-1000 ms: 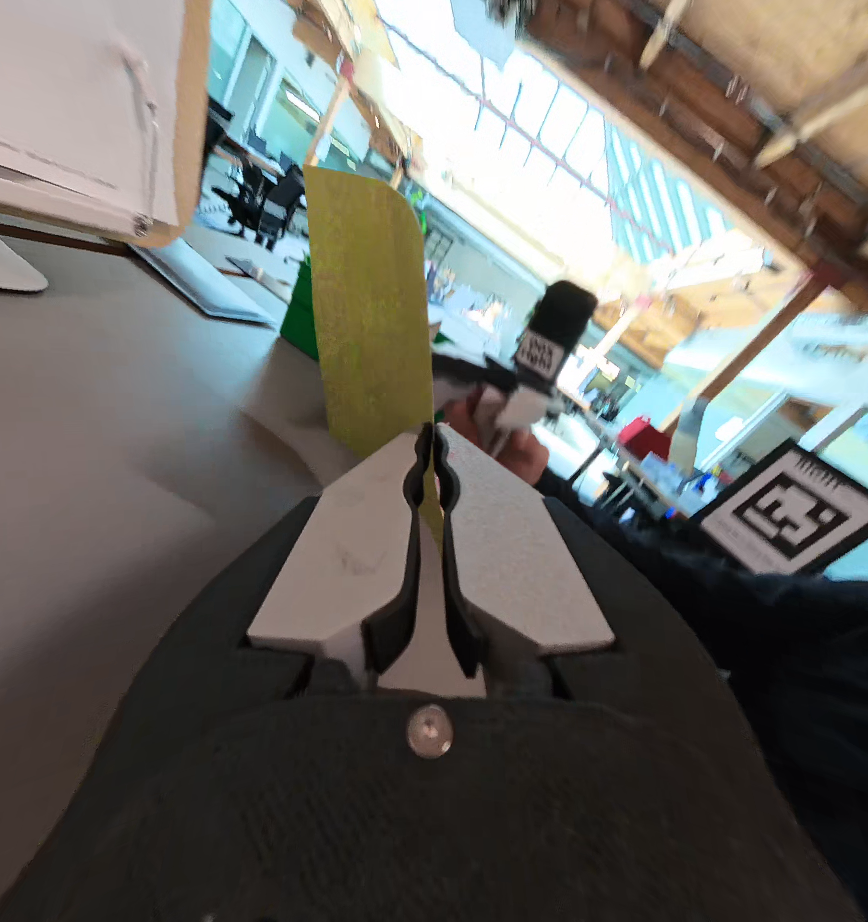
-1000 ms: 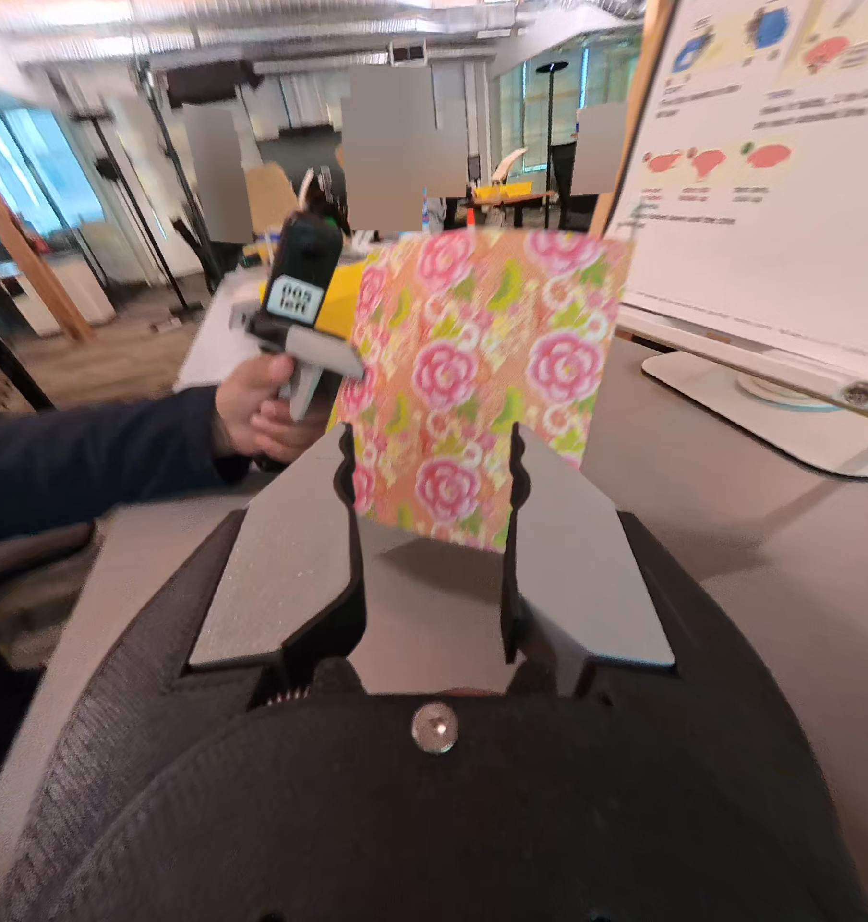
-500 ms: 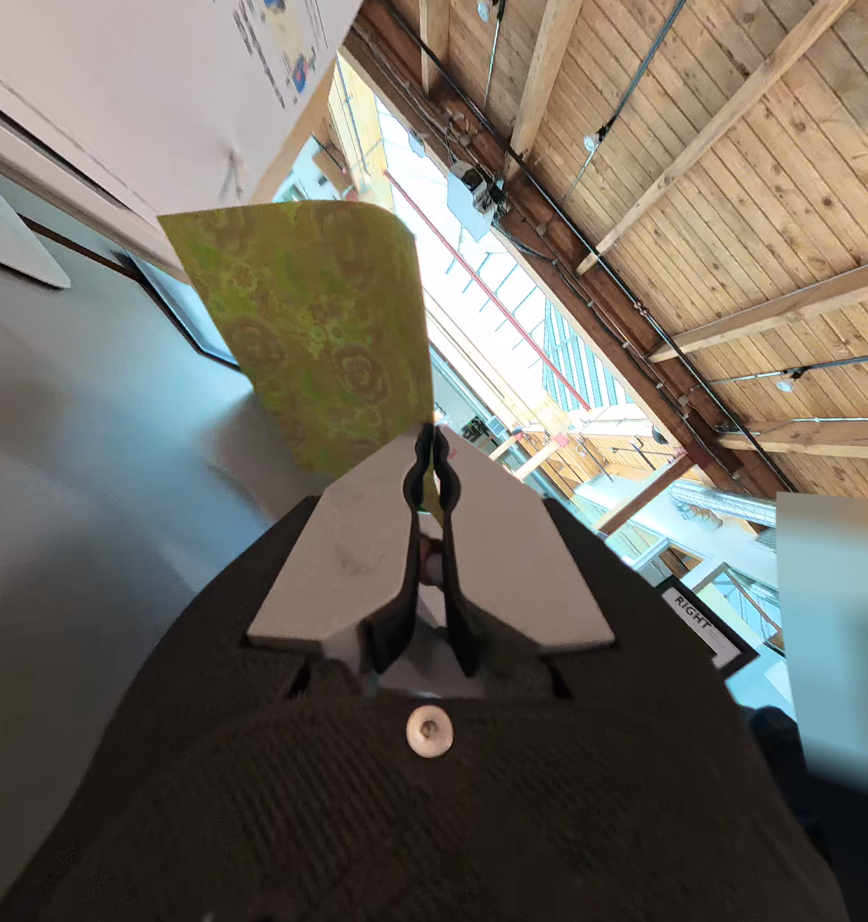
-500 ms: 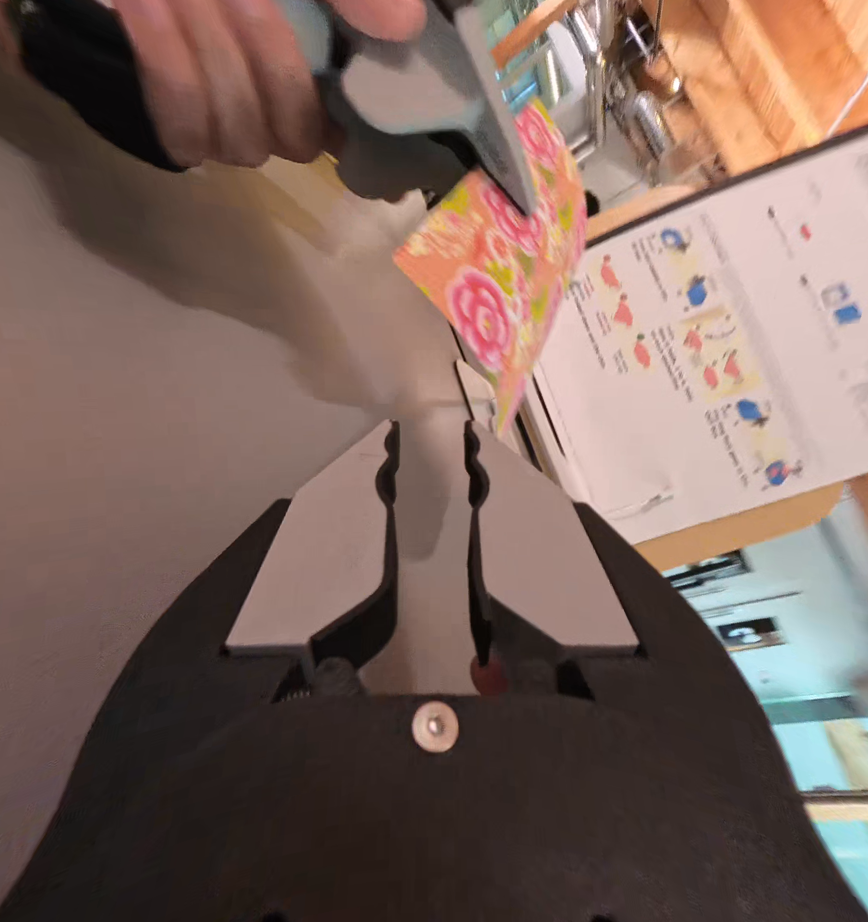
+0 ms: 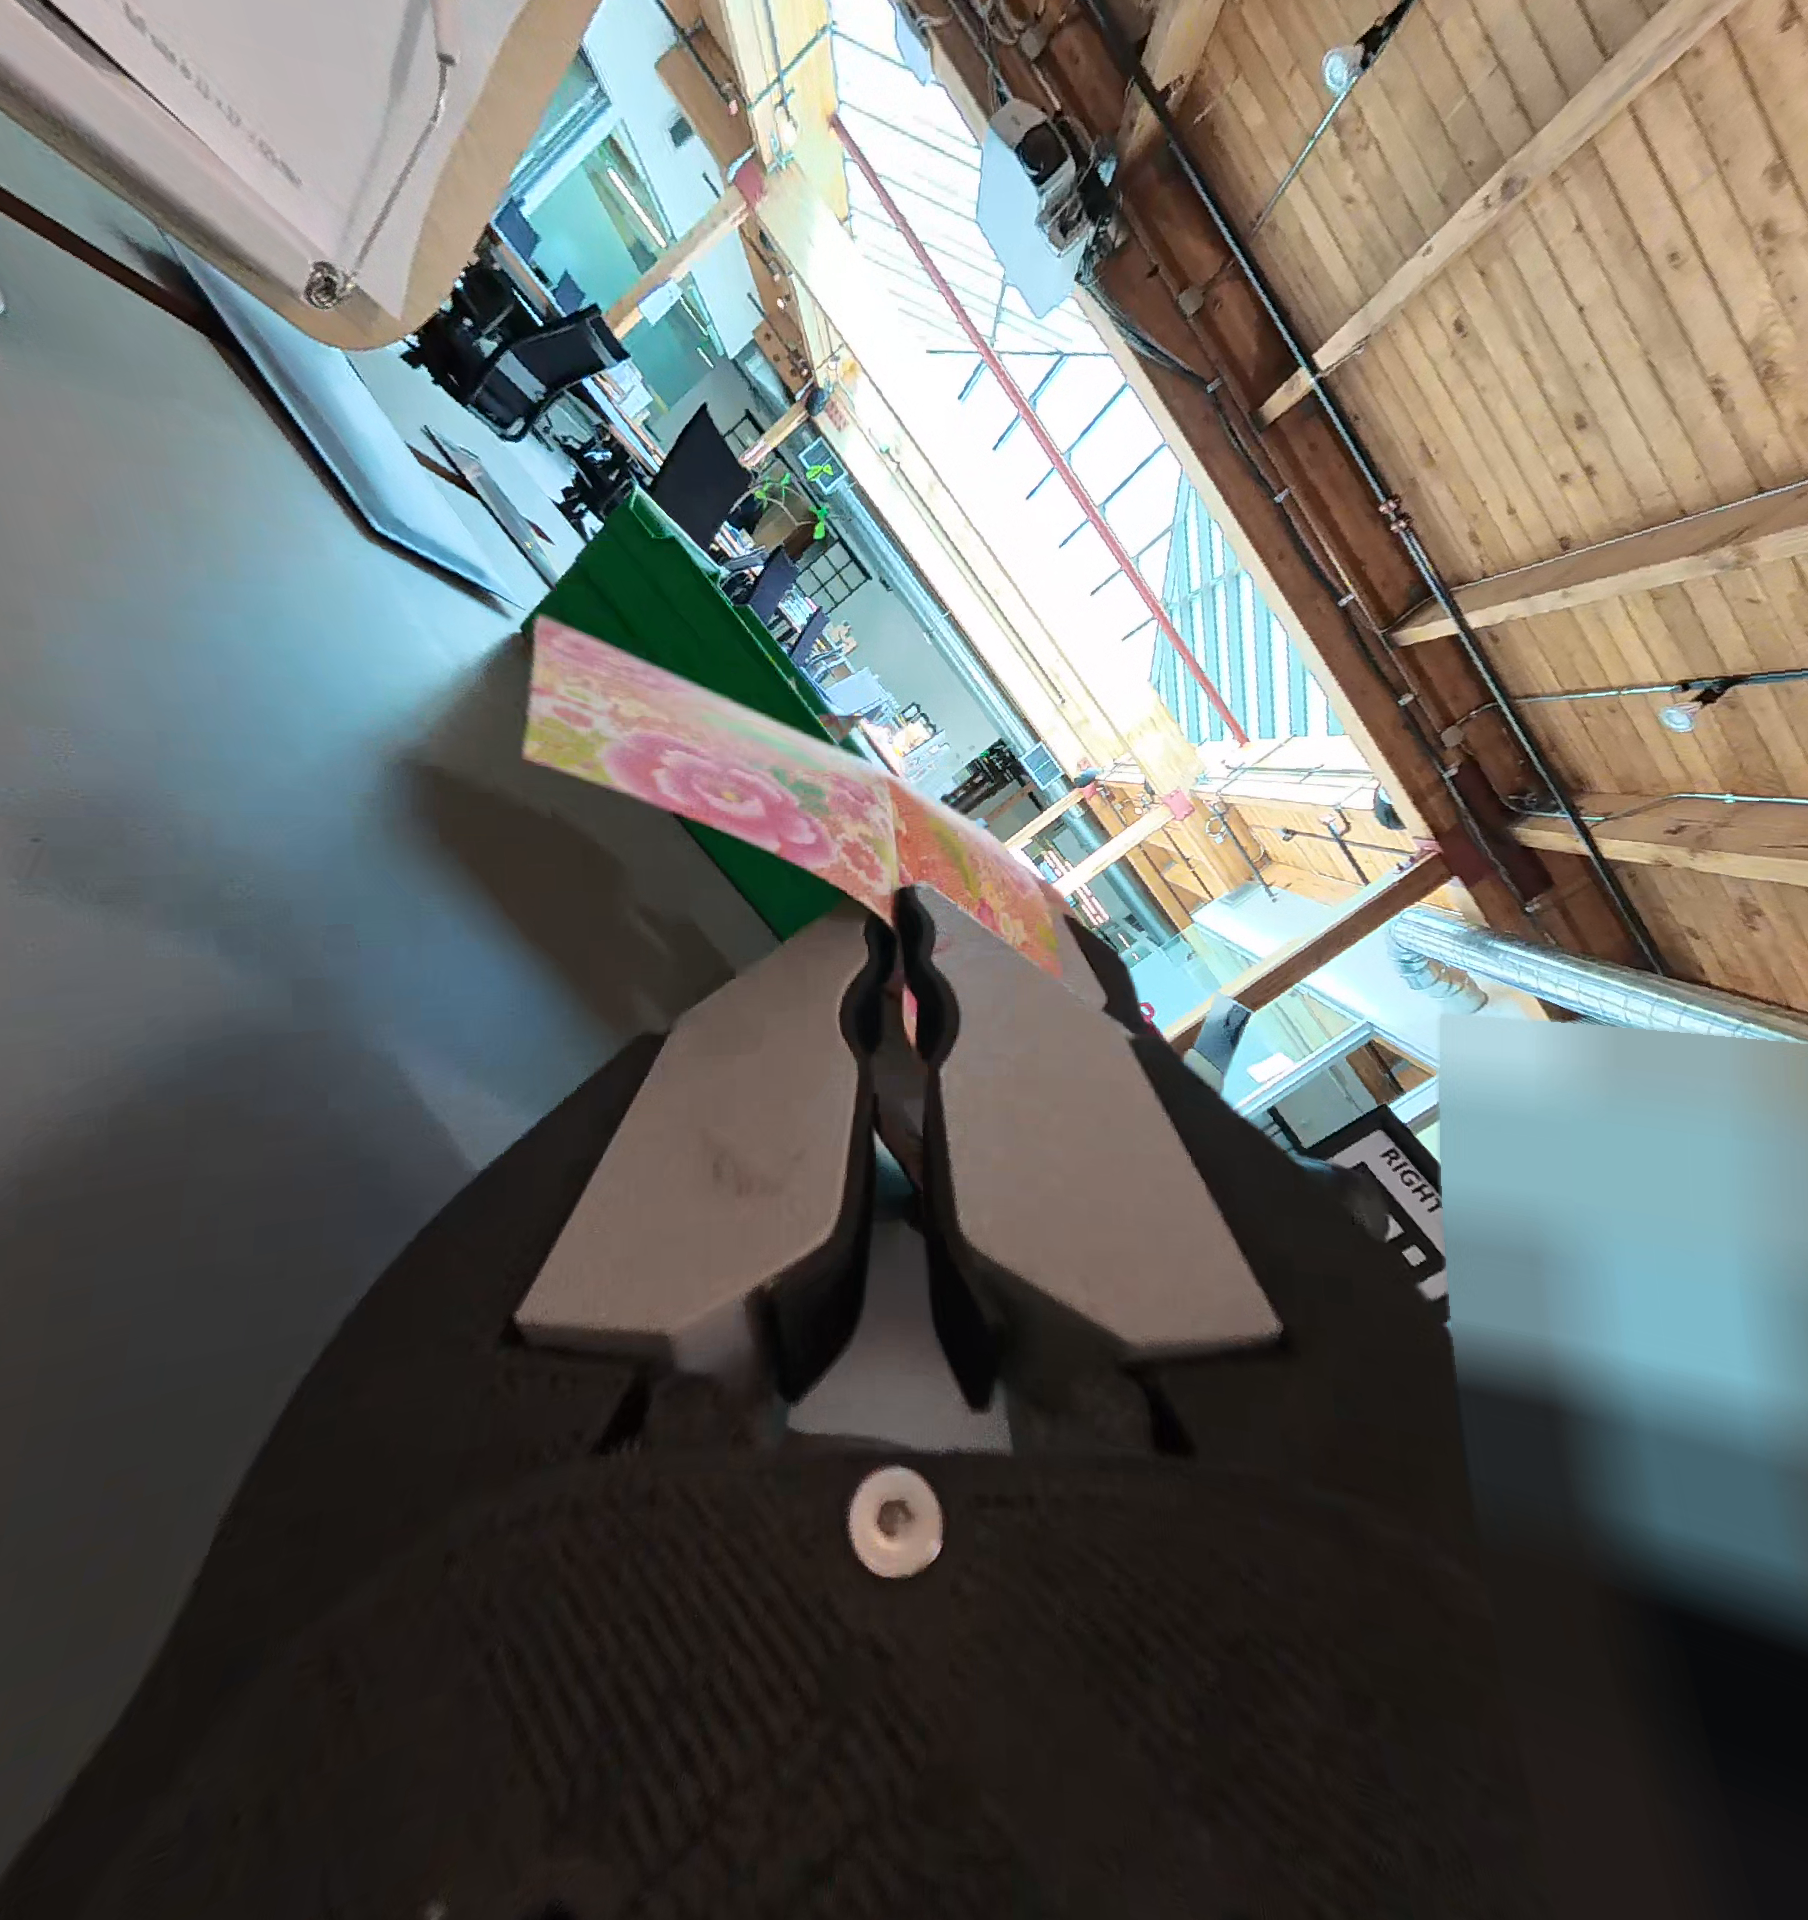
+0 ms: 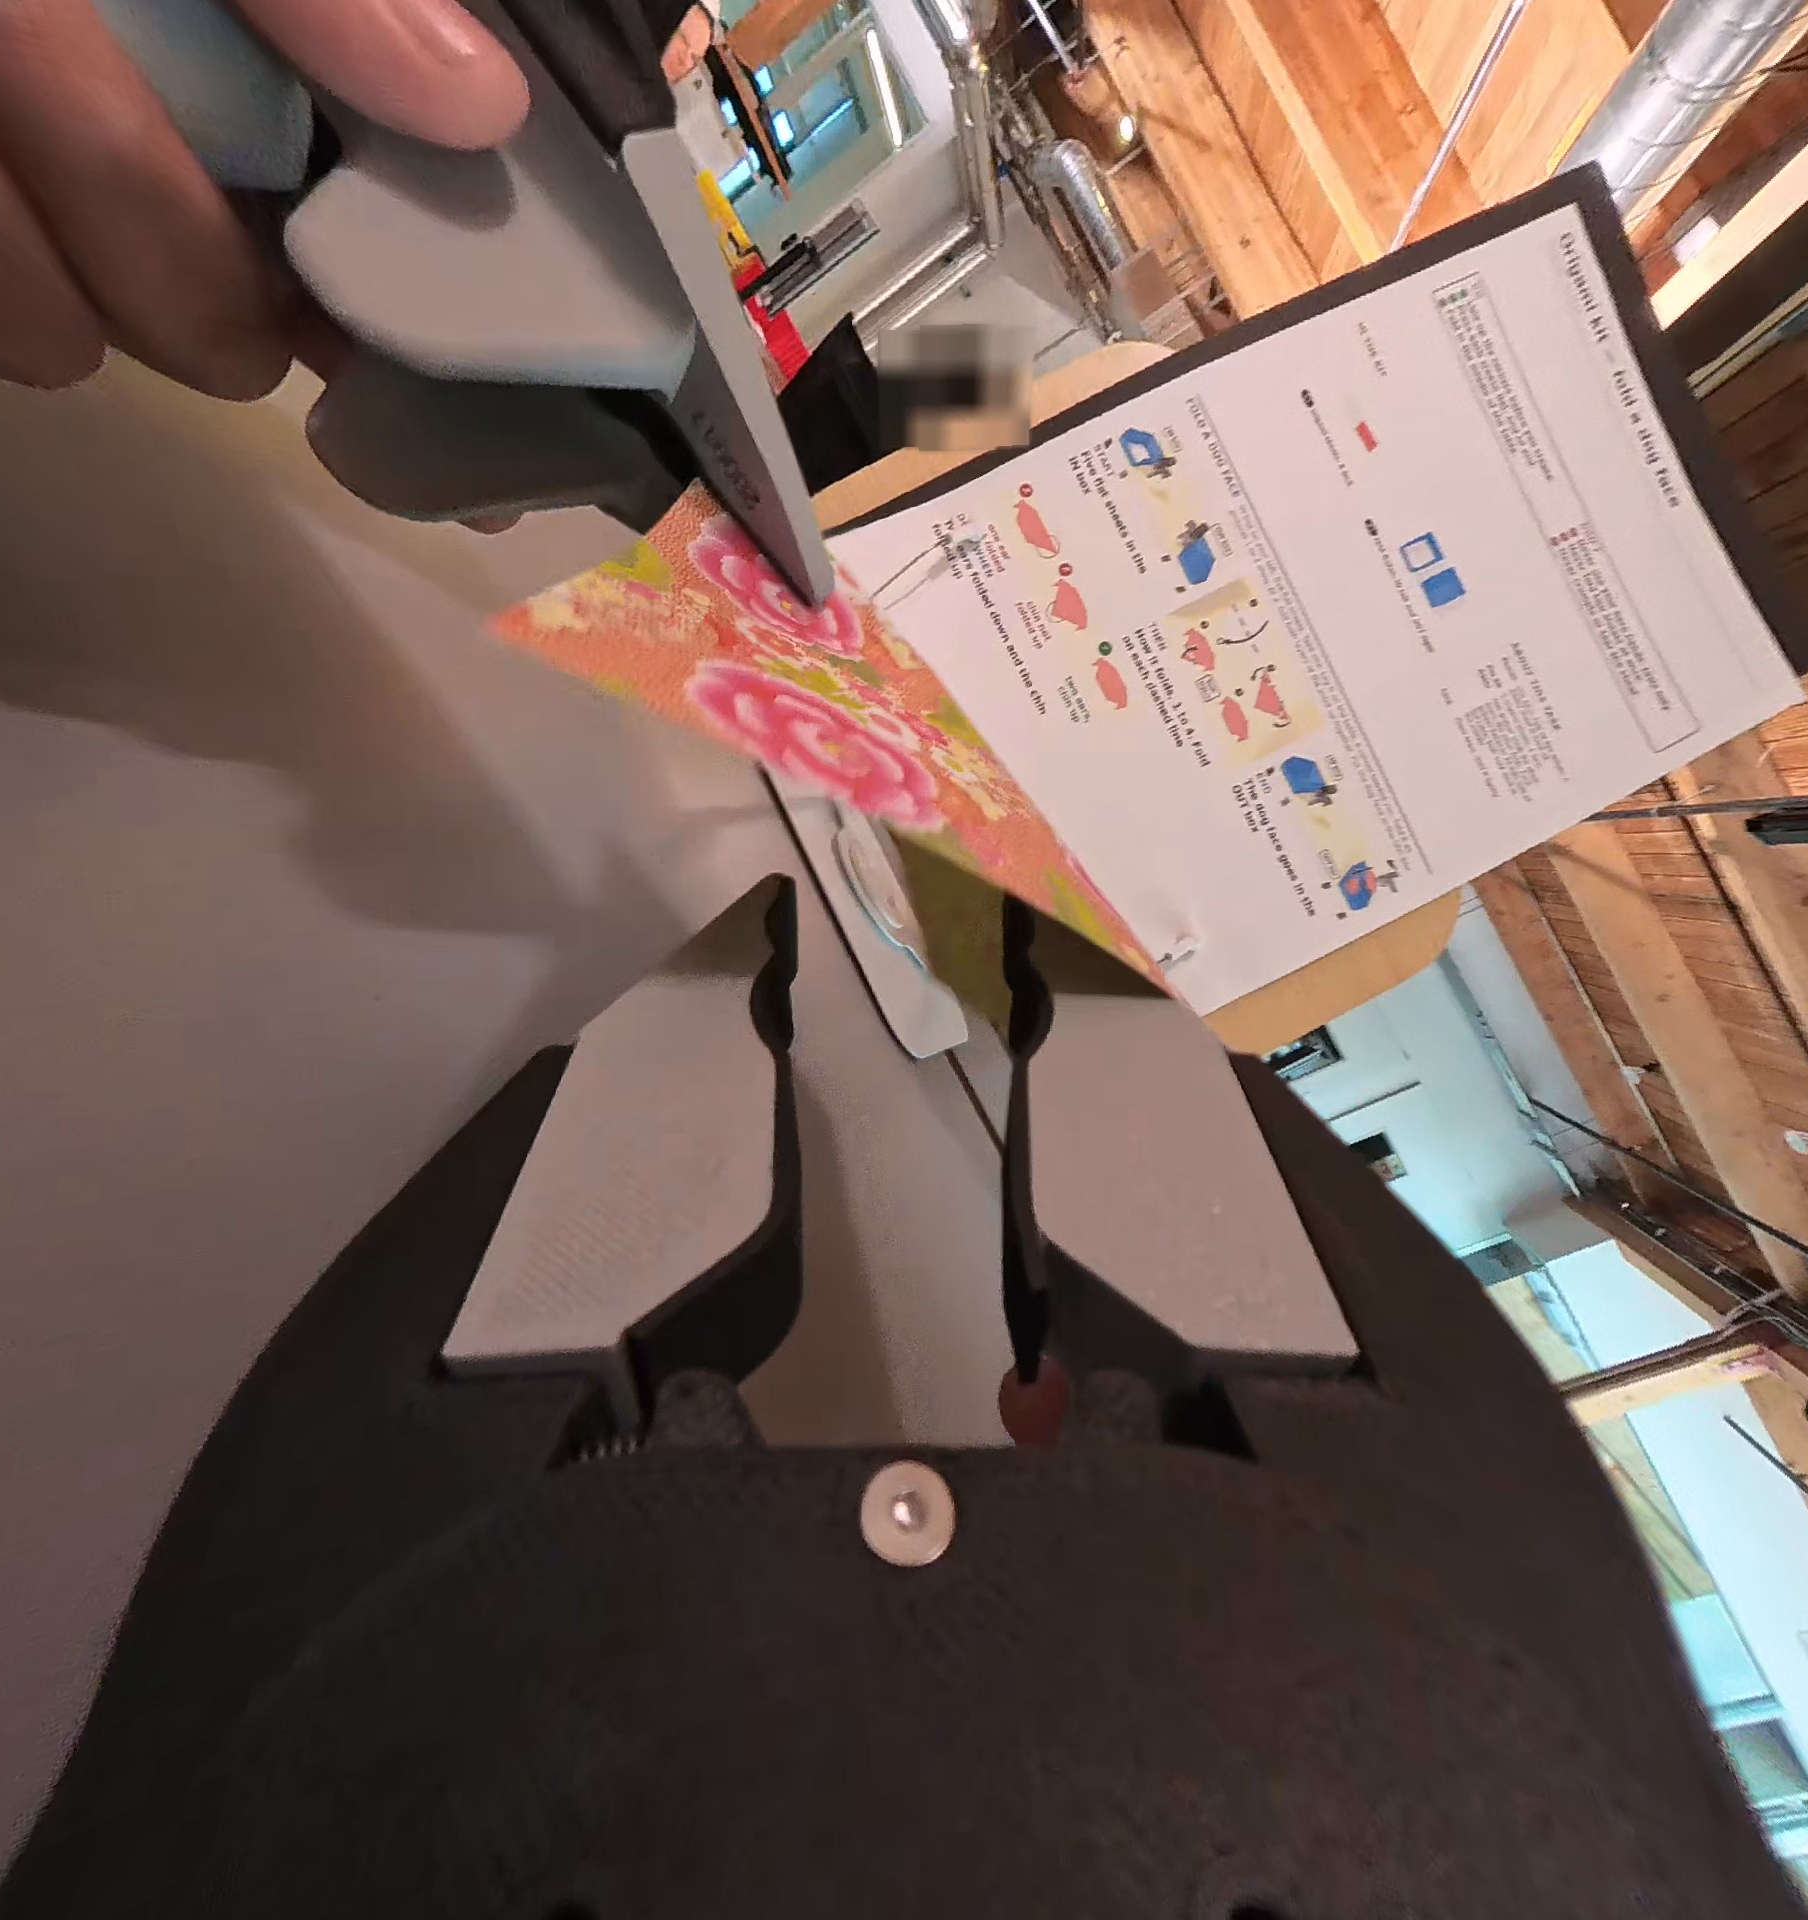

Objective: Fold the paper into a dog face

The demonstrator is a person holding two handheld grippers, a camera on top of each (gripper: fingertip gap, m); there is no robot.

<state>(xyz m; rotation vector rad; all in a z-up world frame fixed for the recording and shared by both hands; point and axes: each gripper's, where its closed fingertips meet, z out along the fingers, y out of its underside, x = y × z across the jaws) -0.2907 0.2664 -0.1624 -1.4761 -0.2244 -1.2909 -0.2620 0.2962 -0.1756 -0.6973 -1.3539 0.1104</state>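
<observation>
The paper is a square sheet with pink flowers on orange and a yellow-green back. In the left wrist view my left gripper (image 5: 905, 920) is shut on one corner of the paper (image 5: 713, 790), which sticks out up and to the left above the grey table (image 5: 152, 883). In the right wrist view the left gripper (image 6: 775, 551), held by a hand (image 6: 100, 208), pinches the paper (image 6: 806, 717) from above. My right gripper (image 6: 895, 935) is open. The paper's lower edge, green side showing, reaches into the gap close to its right finger (image 6: 1108, 1122).
A wooden board with a printed instruction sheet (image 6: 1347, 582) stands on a white base behind the paper; it also shows at the top left of the left wrist view (image 5: 256, 125). A green box (image 5: 671, 613) sits at the table's far edge. Across from one pair of fingers to the other is roughly 5 centimeters.
The left gripper has turned the paper, so its floral side now shows instead of the green back. The right gripper has opened wider and come up to the paper's lower edge.
</observation>
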